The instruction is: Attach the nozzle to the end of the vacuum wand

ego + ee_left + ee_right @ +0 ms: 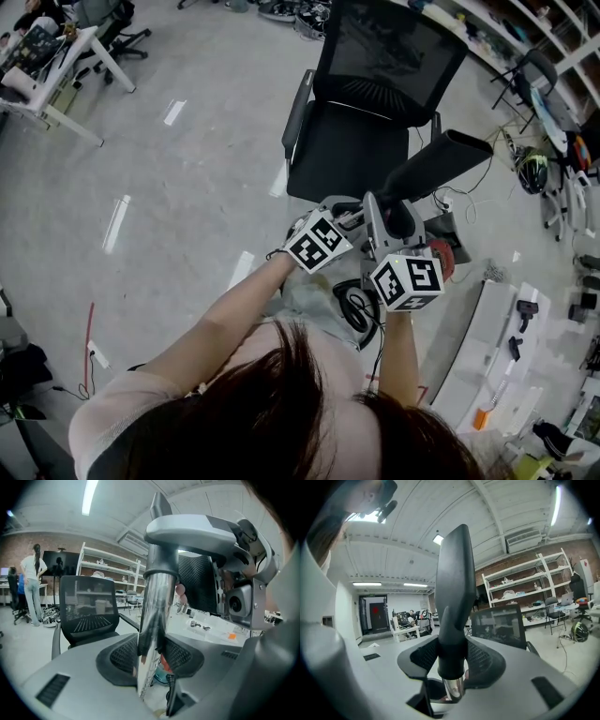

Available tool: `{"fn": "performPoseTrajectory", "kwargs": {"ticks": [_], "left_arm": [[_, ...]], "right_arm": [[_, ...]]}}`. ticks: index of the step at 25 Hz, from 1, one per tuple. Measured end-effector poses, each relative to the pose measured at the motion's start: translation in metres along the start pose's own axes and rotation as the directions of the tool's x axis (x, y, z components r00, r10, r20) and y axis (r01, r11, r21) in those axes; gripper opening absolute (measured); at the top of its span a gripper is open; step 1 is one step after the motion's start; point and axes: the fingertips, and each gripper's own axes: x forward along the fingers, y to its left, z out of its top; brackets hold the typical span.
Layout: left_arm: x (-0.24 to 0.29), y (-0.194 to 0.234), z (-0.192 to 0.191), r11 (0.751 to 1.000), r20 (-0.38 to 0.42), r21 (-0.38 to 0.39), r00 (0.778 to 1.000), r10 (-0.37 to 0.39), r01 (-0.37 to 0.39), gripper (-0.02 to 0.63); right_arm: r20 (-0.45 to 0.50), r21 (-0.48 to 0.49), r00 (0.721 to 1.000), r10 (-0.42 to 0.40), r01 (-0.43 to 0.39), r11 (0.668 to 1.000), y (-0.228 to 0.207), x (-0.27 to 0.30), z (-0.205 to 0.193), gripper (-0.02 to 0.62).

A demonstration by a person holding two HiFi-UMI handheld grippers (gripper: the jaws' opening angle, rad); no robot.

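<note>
Dark hair (309,412) fills the bottom; marker cubes (319,242) hide the jaws from above. Left tool (151,656) pinches the shiny metal wand (155,606); right tool (451,660) pinches the black tapered nozzle (454,583) sleeved over it.

A black office chair (375,103) stands; rightward, perhaps a helmet (532,171).

We see the vacuum wand (151,634) as a polished chrome tube, held in the air and clamped between the jaws of the left hand-held gripper (150,654). The nozzle (454,588) is black, flat and tapered with a slanted tip. Its round collar sits over the wand's end, clamped in the right hand-held gripper (452,654).
</note>
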Motion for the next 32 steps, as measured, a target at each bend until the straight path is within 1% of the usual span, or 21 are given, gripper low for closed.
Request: {"fn": "performPoseTrajectory", "kwargs": {"ticks": [4,6,7,9,11,13,15,17,21,23,26,27,29,32], "left_arm": [[0.004,-0.003,-0.001,1.000,-0.011,0.005,1.000,-0.008,0.008,0.161],[0.006,-0.004,-0.003,1.000,-0.015,0.004,1.000,-0.005,0.005,0.161],[0.006,-0.004,-0.003,1.000,-0.018,0.003,1.000,-0.004,0.004,0.161],[0.005,-0.003,-0.002,1.000,-0.020,0.007,1.000,-0.010,0.010,0.161],[0.002,-0.002,0.003,0.999,-0.012,0.022,1.000,-0.027,0.027,0.161],[0.001,-0.001,0.004,0.999,-0.012,0.029,0.999,-0.036,0.036,0.161],[0.003,0.000,0.004,0.999,-0.016,0.035,0.999,-0.029,0.029,0.161],[0.004,0.000,0.002,0.999,-0.017,0.038,1.000,-0.018,0.019,0.161],[0.000,-0.001,-0.001,0.999,-0.012,0.044,1.000,-0.003,0.003,0.161],[0.000,-0.002,0.000,0.999,-0.011,0.048,1.000,0.004,-0.004,0.161],[0.001,-0.006,0.001,0.999,-0.006,0.052,1.000,0.016,-0.015,0.160],[0.001,-0.007,0.001,0.999,-0.002,0.051,1.000,0.015,-0.015,0.160],[0.001,-0.008,0.001,0.999,-0.003,0.053,1.000,0.004,-0.003,0.161],[-0.001,-0.010,0.000,0.998,-0.007,0.056,1.000,-0.016,0.016,0.161]], "right_arm": [[0.015,-0.027,0.999,-0.046,0.047,0.999,-0.003,-0.003,-0.001,0.179],[0.026,-0.012,0.998,-0.060,0.060,0.998,-0.006,-0.004,-0.002,0.179],[0.032,0.010,0.998,-0.060,0.060,0.998,-0.007,-0.005,-0.002,0.179],[0.048,0.077,0.998,-0.040,0.037,0.996,-0.009,-0.006,-0.003,0.179],[0.061,0.122,0.998,-0.001,-0.006,0.992,-0.009,-0.006,-0.003,0.179],[0.060,0.133,0.998,0.032,-0.040,0.990,-0.009,-0.005,-0.003,0.179],[0.052,0.130,0.998,0.043,-0.049,0.990,-0.009,-0.004,-0.003,0.179],[0.042,0.109,0.999,0.018,-0.022,0.994,-0.009,-0.003,-0.002,0.179],[0.025,0.031,0.997,-0.070,0.069,0.997,-0.002,-0.002,-0.003,0.179],[0.028,0.003,0.992,-0.124,0.124,0.992,-0.001,-0.003,-0.003,0.179],[0.047,-0.009,0.974,-0.221,0.222,0.975,-0.004,-0.009,-0.003,0.179],[0.050,-0.012,0.969,-0.242,0.243,0.970,-0.004,-0.011,-0.004,0.179],[0.045,-0.016,0.966,-0.253,0.254,0.967,-0.003,-0.013,-0.005,0.179],[0.007,-0.018,0.975,-0.221,0.221,0.975,0.000,-0.013,-0.006,0.179]]}}
